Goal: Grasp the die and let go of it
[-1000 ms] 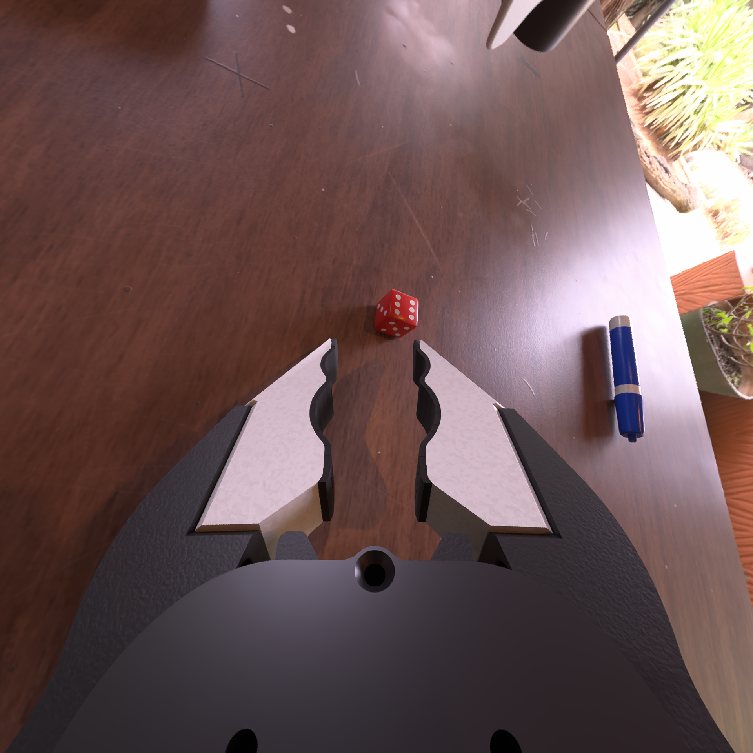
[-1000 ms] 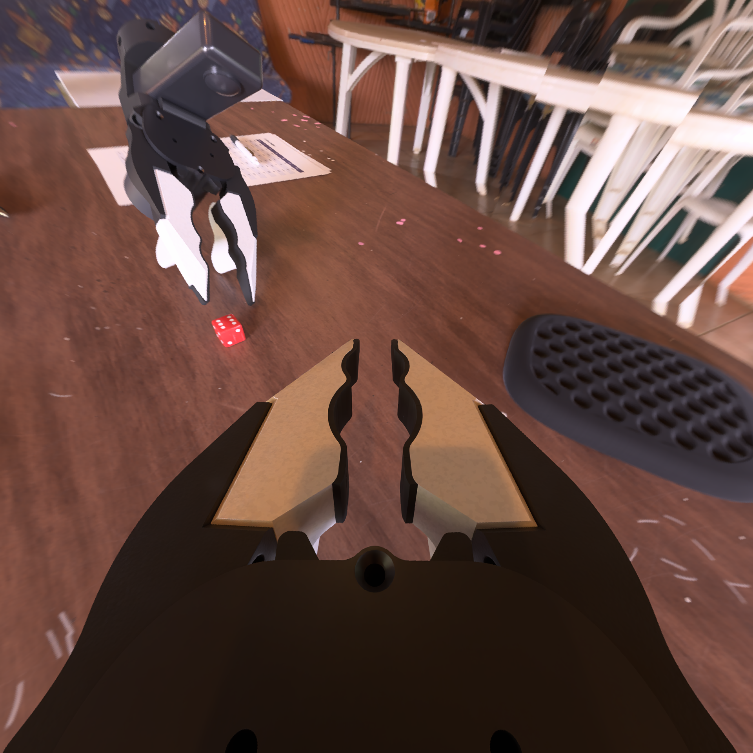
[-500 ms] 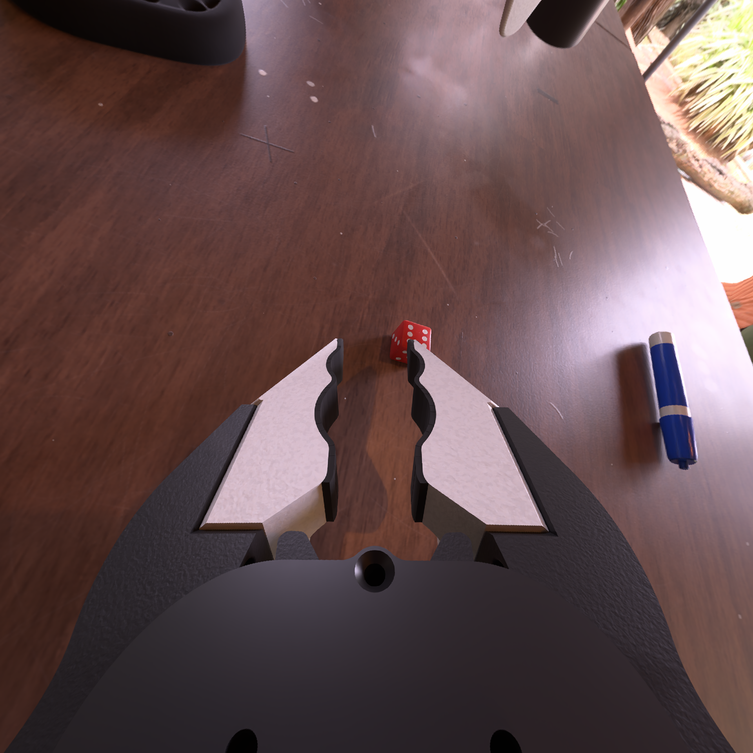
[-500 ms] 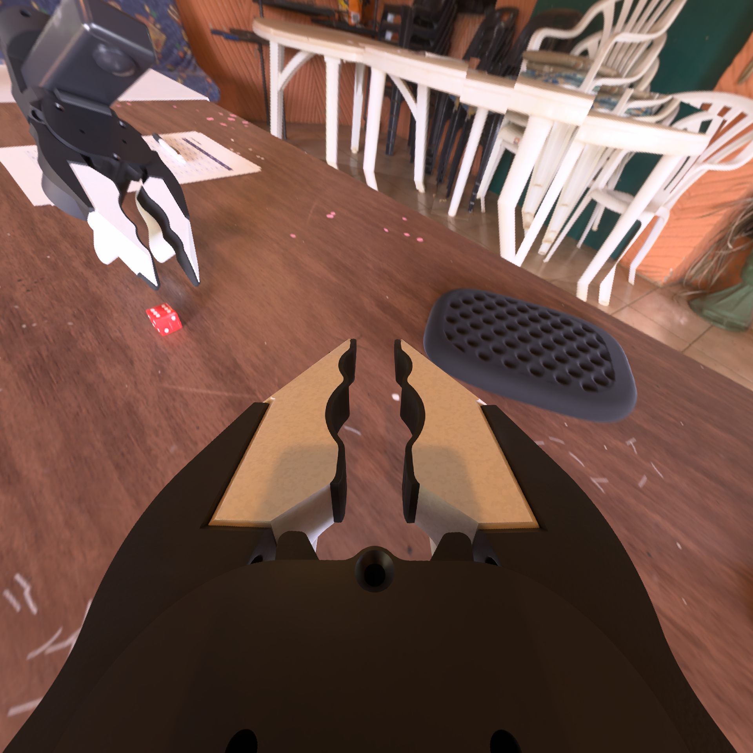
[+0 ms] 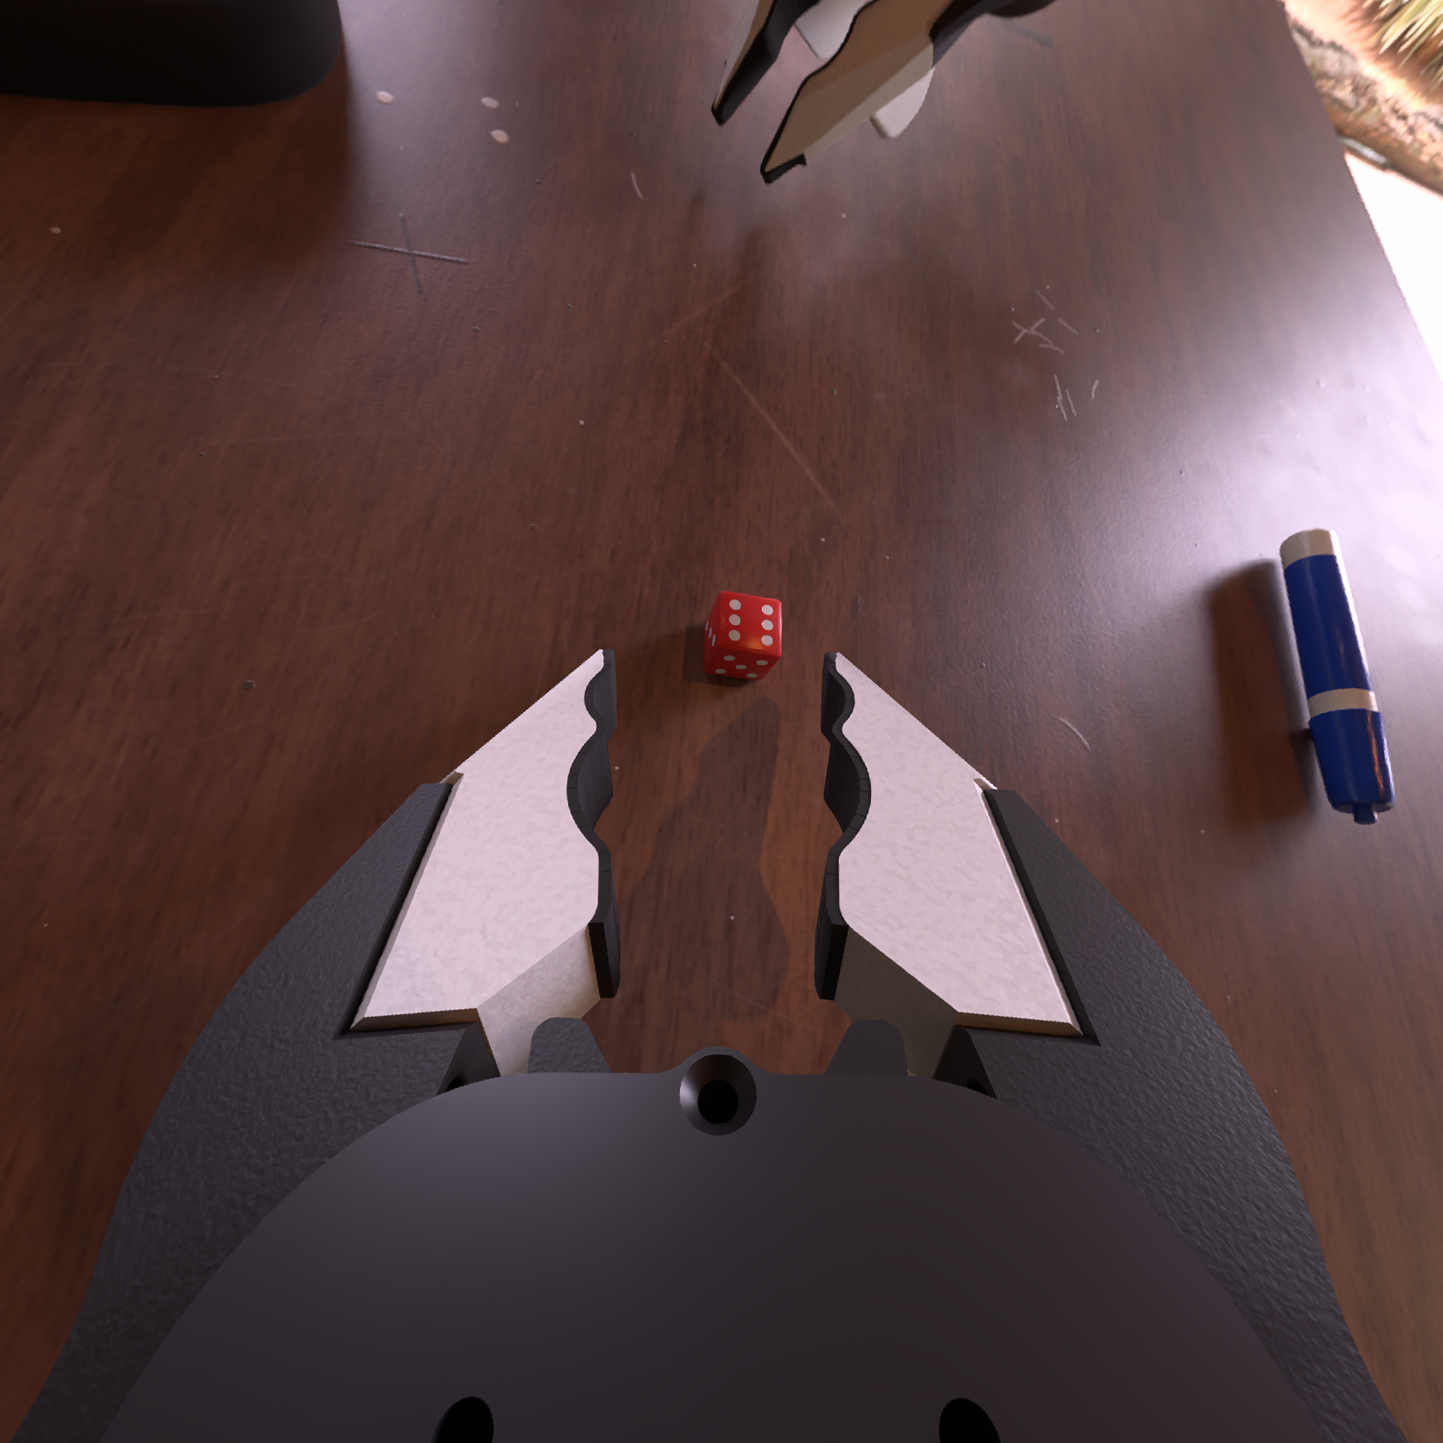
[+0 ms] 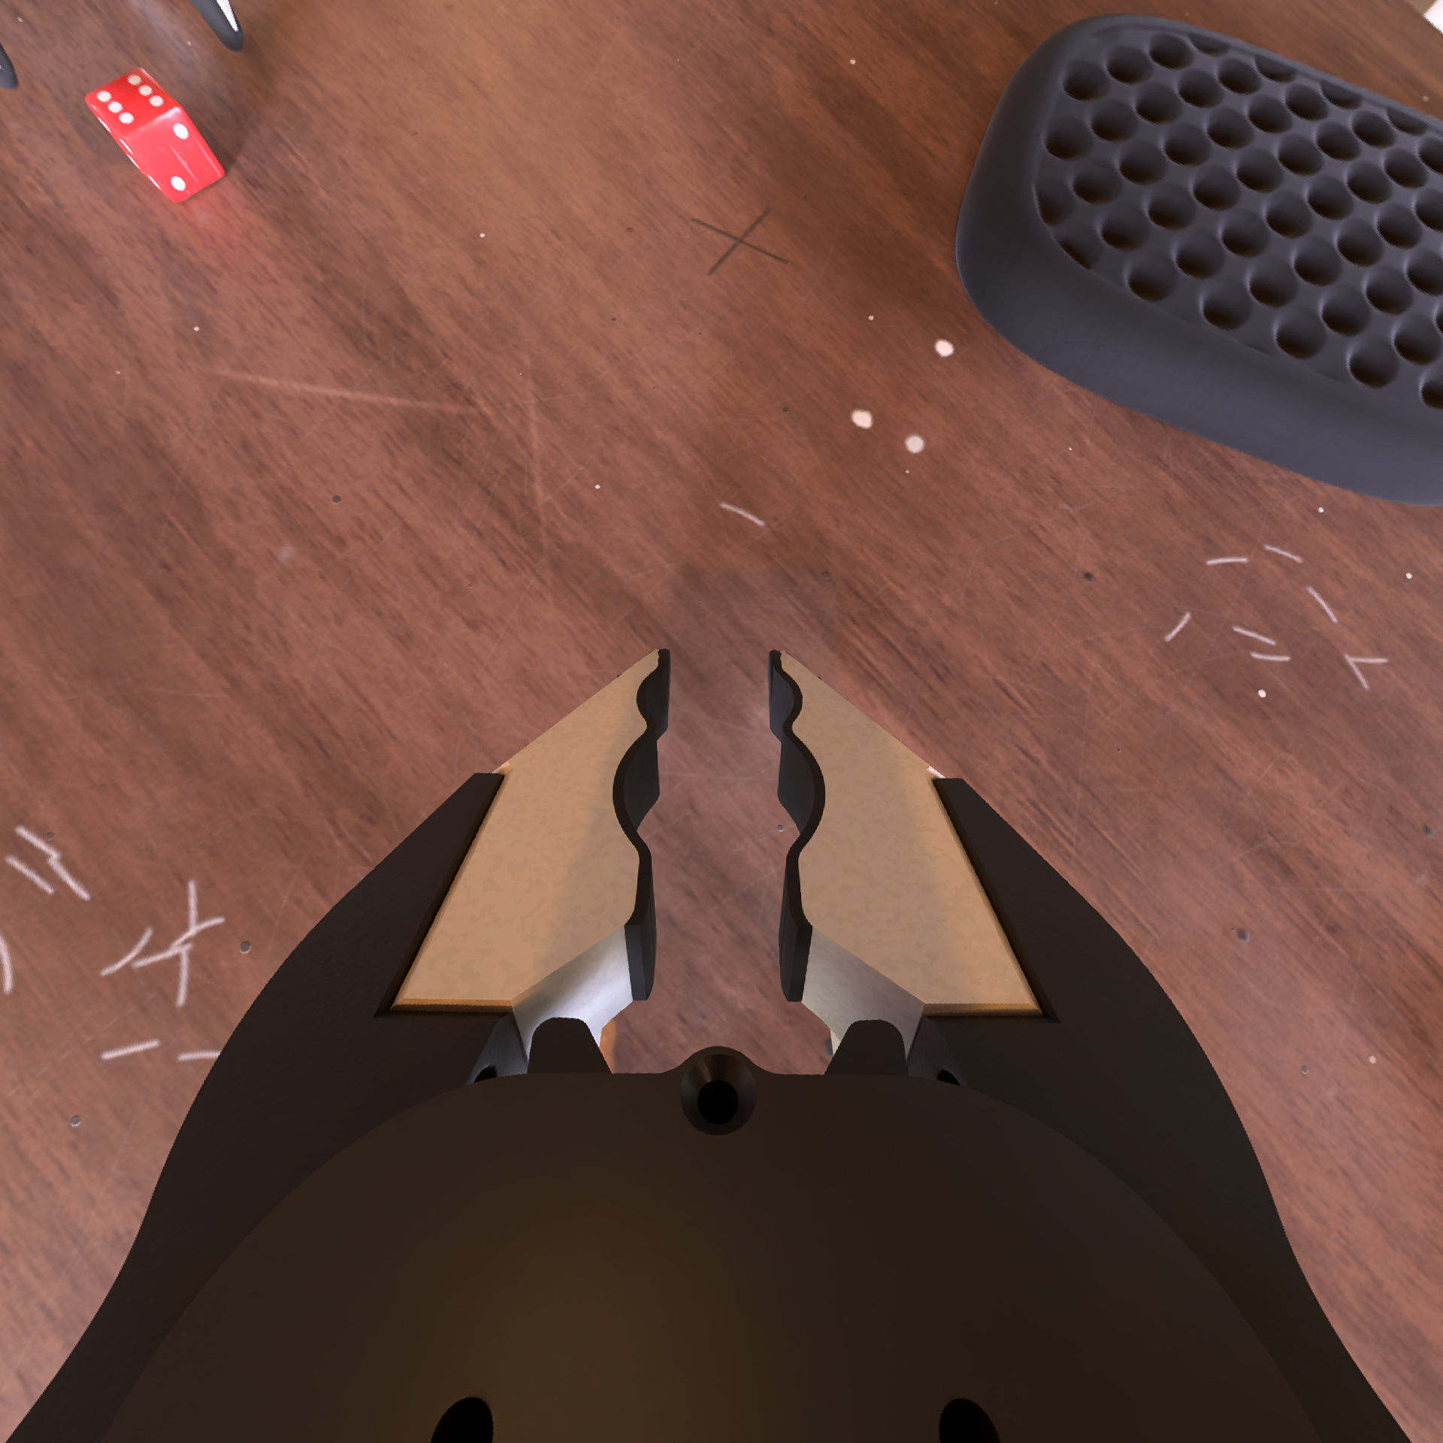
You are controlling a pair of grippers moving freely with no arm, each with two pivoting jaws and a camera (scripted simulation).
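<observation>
The red die [image 5: 742, 634] sits on the bench [image 5: 468, 468], maybe just past the left gripper [image 5: 717, 664], jaws wide, empty. The right gripper [image 6: 718, 654] jaws: a small gap, empty.

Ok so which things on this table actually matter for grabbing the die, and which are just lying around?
Part of the job:
- red die, resting on the wooden table
- left gripper, open, die just ahead of its fingertips

Just lying about:
- blue marker, off to the side
- black perforated pad
- right gripper, open, holding nothing
</observation>
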